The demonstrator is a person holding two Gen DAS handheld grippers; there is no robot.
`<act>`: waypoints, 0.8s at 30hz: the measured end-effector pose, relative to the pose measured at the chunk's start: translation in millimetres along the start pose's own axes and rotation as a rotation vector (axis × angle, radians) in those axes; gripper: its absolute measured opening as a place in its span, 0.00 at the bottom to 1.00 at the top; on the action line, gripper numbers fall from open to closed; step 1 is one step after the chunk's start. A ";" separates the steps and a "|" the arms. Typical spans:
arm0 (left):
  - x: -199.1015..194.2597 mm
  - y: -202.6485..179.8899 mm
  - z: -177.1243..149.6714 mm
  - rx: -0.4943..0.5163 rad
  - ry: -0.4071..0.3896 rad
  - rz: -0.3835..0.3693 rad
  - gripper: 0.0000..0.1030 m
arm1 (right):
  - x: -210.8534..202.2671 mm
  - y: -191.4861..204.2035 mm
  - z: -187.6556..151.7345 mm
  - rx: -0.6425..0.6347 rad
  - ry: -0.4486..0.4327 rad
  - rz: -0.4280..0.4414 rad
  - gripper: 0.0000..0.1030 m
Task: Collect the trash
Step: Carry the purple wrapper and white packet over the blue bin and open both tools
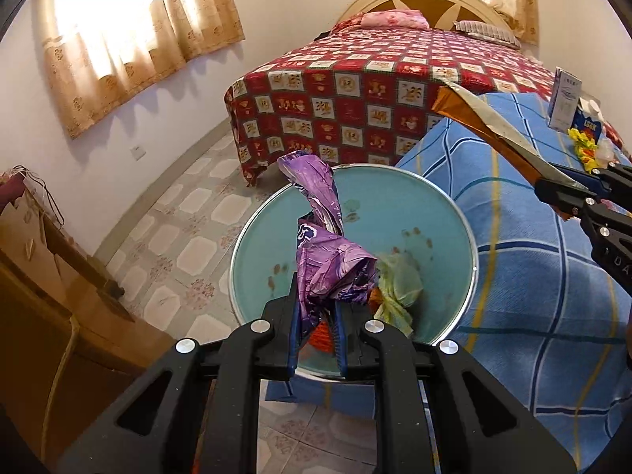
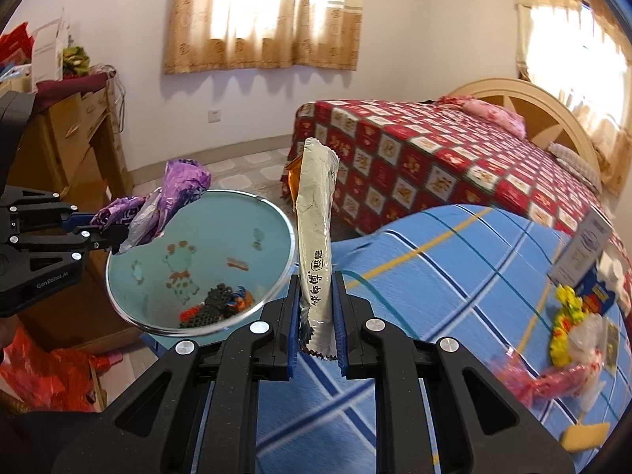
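- Left hand-held gripper (image 1: 316, 316): pinching crumpled purple plastic wrapper (image 1: 331, 260), held over round teal trash bin (image 1: 414, 197).
- Right hand-held gripper (image 2: 316, 316): clamped on long silver foil snack packet (image 2: 316, 229), beside bin rim.

Two grippers show, the left gripper (image 1: 316, 330) and the right gripper (image 2: 316, 316), each clamping one wrapper: one purple wrapper (image 1: 331, 268) and one silver wrapper (image 2: 316, 237). There is one teal bin (image 2: 205, 213), one bed (image 1: 355, 91), one blue checked cloth (image 2: 454, 268) and two curtained windows (image 2: 264, 12).
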State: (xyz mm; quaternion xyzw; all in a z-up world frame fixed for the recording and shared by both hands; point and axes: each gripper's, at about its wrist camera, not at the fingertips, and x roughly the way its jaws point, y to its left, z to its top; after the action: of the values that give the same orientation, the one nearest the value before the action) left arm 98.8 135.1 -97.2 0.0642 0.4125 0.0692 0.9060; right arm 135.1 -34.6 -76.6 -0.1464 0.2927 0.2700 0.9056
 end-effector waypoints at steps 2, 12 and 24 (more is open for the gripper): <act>2.5 3.4 -1.1 -0.006 0.007 0.005 0.13 | 2.9 5.7 2.2 -0.014 0.004 0.006 0.15; 9.5 14.6 -2.3 -0.023 0.021 0.024 0.13 | 12.7 23.8 8.3 -0.063 0.022 0.024 0.15; 12.8 13.6 -3.0 -0.026 0.029 0.021 0.13 | 15.2 28.9 8.3 -0.082 0.029 0.035 0.15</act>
State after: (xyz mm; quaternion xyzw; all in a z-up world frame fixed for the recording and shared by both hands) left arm 103.8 150.9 -106.3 0.0557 0.4241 0.0852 0.8999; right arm 132.6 -1.5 -82.4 -0.1821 0.2968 0.2955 0.8896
